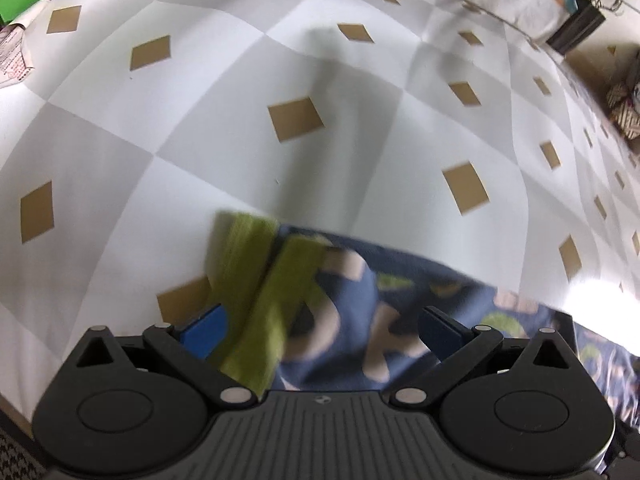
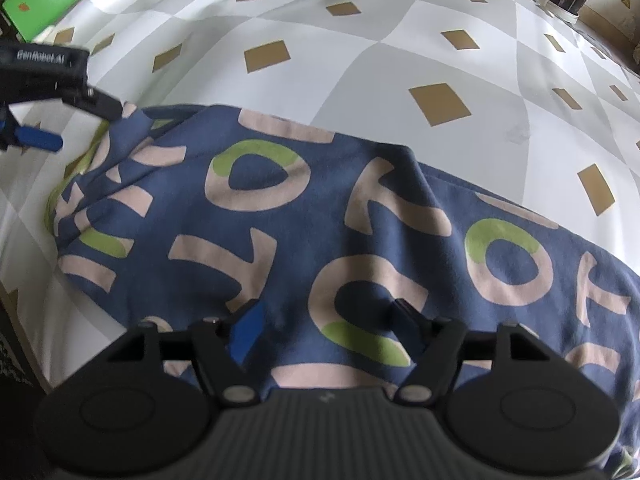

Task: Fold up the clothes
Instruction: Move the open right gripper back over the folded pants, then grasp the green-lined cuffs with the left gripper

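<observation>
The shirt (image 2: 320, 220) is dark blue with big pink and green letters on it. It lies on a table with a cloth (image 2: 360, 40) of white and grey squares and small brown diamonds. Its green trim (image 1: 256, 292) shows at one end, on the left of the right wrist view. Most of the shirt is spread flat, but that end is bunched up and has wrinkles.

The right gripper (image 2: 324, 328) points down at the middle of the shirt. Its two fingers are apart, with blue cloth under and between them. They do not pinch the cloth.

The left gripper (image 1: 320, 332) is over the green end of the shirt. Its fingers are apart too. The cloth there looks blurry, and I cannot tell if it rests on a finger. In the right wrist view the left gripper shows at the far left edge, just beside that end of the shirt, and nothing seems pinched in it.

I think this is the part between two folds. Both grippers look free, and the shirt lies down, ready for the next fold.

The next move needs a good hold. Each gripper should go to an edge or a corner, close on just the top cloth, and lift both sides together. Then the shirt can be laid over itself. The bunched end should be pulled smooth first, or the fold may come out crooked.
</observation>
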{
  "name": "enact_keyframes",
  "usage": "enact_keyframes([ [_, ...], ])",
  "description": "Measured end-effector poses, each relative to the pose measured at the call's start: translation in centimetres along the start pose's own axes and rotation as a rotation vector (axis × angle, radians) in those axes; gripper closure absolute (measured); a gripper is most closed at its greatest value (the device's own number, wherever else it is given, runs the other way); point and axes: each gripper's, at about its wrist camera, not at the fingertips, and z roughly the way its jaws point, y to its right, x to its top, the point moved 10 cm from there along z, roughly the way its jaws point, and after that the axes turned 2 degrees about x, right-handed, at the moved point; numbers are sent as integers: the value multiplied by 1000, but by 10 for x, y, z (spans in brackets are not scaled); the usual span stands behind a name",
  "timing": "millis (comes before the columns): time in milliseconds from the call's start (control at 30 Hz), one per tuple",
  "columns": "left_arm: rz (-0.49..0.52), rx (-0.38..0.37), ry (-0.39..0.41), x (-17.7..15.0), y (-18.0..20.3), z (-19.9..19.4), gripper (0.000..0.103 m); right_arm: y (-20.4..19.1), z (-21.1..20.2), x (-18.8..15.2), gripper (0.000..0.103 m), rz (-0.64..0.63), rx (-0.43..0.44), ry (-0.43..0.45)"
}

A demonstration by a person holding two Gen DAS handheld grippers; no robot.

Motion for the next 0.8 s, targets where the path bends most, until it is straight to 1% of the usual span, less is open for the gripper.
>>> enact_keyframes([
  [167, -95, -64, -34, 3, -11, 15, 14, -5, 4, 0, 29, -34, -20, -1],
  [267, -123, -94, -46, 6, -12, 20, 16, -7, 6, 1, 26, -34, -20, -1],
  [400, -129, -119, -53, 7, -11, 24, 16, -8, 7, 2, 23, -37, -20, -1],
  [567, -130, -132, -86, 3, -9, 32, 16, -9, 8, 3, 22, -35, -22, -6],
  [700, -104, -123, -104, 0, -5, 36, 17, -8, 8, 3, 21, -37, -20, -8],
  [733, -96, -119, -105, -1, -5, 37, 18, -8, 8, 3, 21, -37, -20, -8],
  [800, -77, -100, -103, -1, -5, 37, 30, -8, 8, 3, 21, -37, -20, -8],
])
